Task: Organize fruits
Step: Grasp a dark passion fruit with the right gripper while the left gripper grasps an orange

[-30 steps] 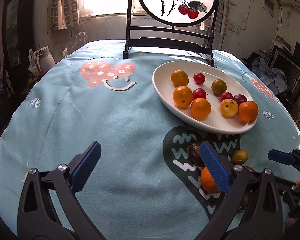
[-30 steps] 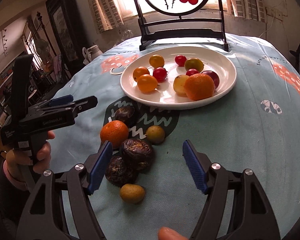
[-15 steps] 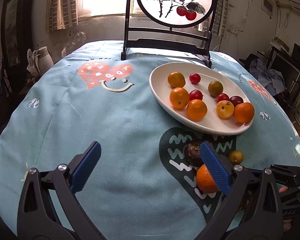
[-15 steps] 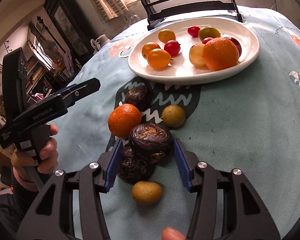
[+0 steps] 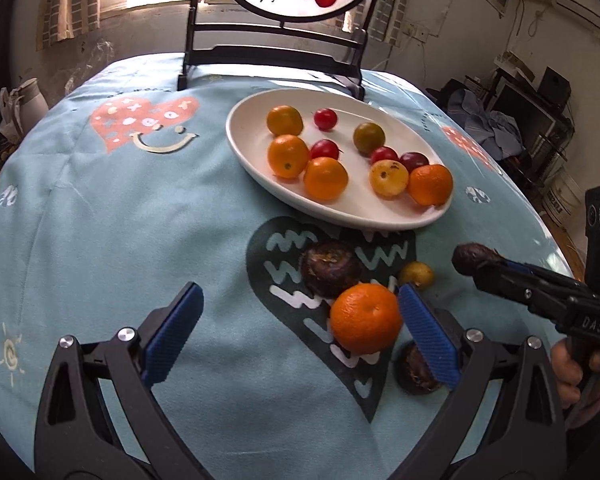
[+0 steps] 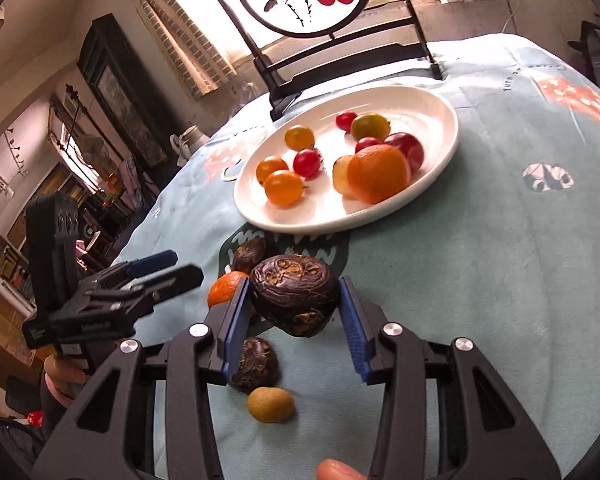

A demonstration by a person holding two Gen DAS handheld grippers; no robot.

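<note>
My right gripper (image 6: 294,320) is shut on a dark wrinkled fruit (image 6: 294,294) and holds it above the cloth; it also shows in the left wrist view (image 5: 473,258). A white oval plate (image 5: 244,148) holds several oranges, yellow fruits and red tomatoes. On the cloth lie an orange (image 5: 365,318), two more dark wrinkled fruits (image 5: 331,268) (image 5: 416,368) and small yellow-green fruits (image 5: 417,274) (image 6: 271,404). My left gripper (image 5: 300,332) is open and empty, its right finger beside the orange.
A round table with a light blue printed tablecloth (image 5: 100,208). A black stand with a round painted screen (image 5: 284,8) is behind the plate. A white jug (image 5: 24,100) stands off the far left. Room clutter lies at the right.
My right gripper closed on the dark wrinkled fruit and lifted it off the cloth. My left gripper moved forward and right, bringing the orange between its fingers' span.
</note>
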